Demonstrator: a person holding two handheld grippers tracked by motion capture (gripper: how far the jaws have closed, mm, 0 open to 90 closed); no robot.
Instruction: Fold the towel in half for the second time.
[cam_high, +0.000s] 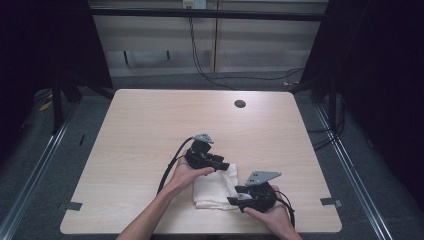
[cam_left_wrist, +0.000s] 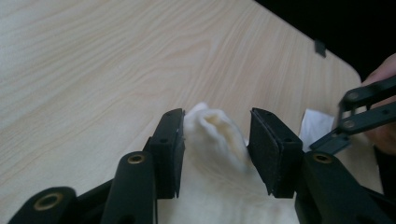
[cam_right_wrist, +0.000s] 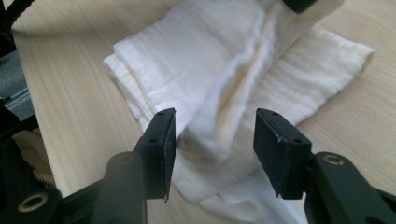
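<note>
My left tongs (cam_left_wrist: 215, 154) and right tongs (cam_right_wrist: 212, 149) stood released, the folded white cloth (cam_high: 216, 187) lying between them on the desk (cam_high: 150, 130); a careless withdrawal risked snagging and unfolding it.

Even overhead light falls on the table (cam_high: 150, 130), whose far edge shows a pale glare, while the room around it sinks into darkness. The high view is soft and grainy. In both gripper views the nearest parts blur, and shadows stay faint.
</note>
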